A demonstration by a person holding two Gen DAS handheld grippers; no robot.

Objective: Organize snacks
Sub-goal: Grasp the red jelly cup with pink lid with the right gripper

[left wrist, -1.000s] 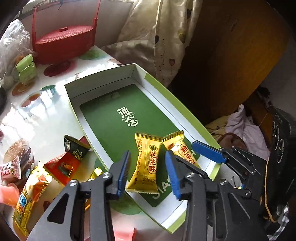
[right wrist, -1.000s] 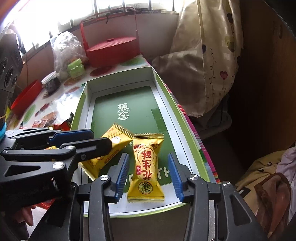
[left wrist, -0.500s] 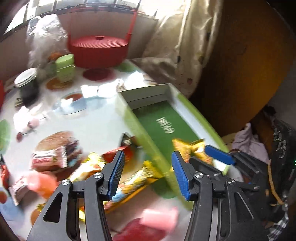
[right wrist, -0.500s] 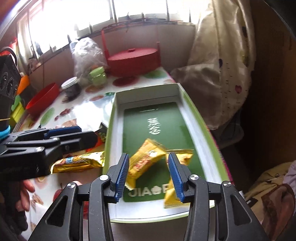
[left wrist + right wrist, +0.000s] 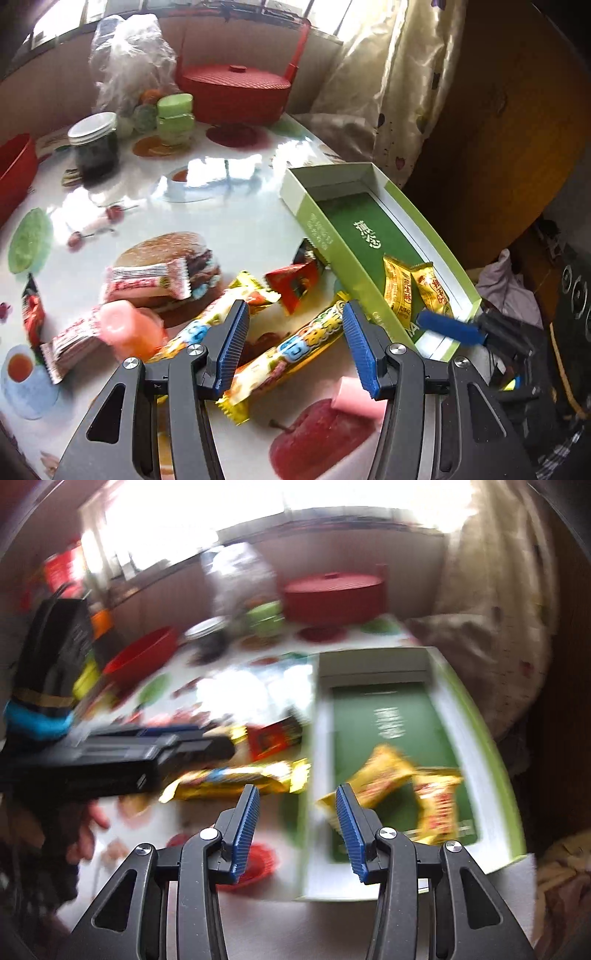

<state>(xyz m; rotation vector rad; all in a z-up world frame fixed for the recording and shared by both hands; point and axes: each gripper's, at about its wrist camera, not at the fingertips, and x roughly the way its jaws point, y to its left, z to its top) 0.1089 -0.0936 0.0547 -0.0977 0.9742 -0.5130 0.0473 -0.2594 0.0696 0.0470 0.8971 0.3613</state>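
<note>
A green and white box [image 5: 332, 243] lies at the table's right edge with two yellow peanut candy packets [image 5: 397, 291] in its near end. My left gripper [image 5: 293, 345] is open and empty above a long yellow candy bar [image 5: 295, 350] on the table left of the box. Loose snacks lie around it: a red packet [image 5: 295, 286], a pink-white wafer [image 5: 147, 282], a pink jelly cup [image 5: 127, 328]. My right gripper [image 5: 295, 825] is open and empty, over the box's left wall [image 5: 308, 812]; that view is blurred. The packets [image 5: 388, 779] show there too.
A red lidded pot [image 5: 234, 92], a green-lidded jar [image 5: 175, 118], a dark jar [image 5: 94, 147], a plastic bag [image 5: 129, 70] and a red bowl [image 5: 14, 173] stand at the back. A curtain [image 5: 388, 92] hangs right of the table edge.
My left gripper swung left from over the box to over the loose snacks. My right gripper pulled back and left, away from the yellow packets. Both stay open.
</note>
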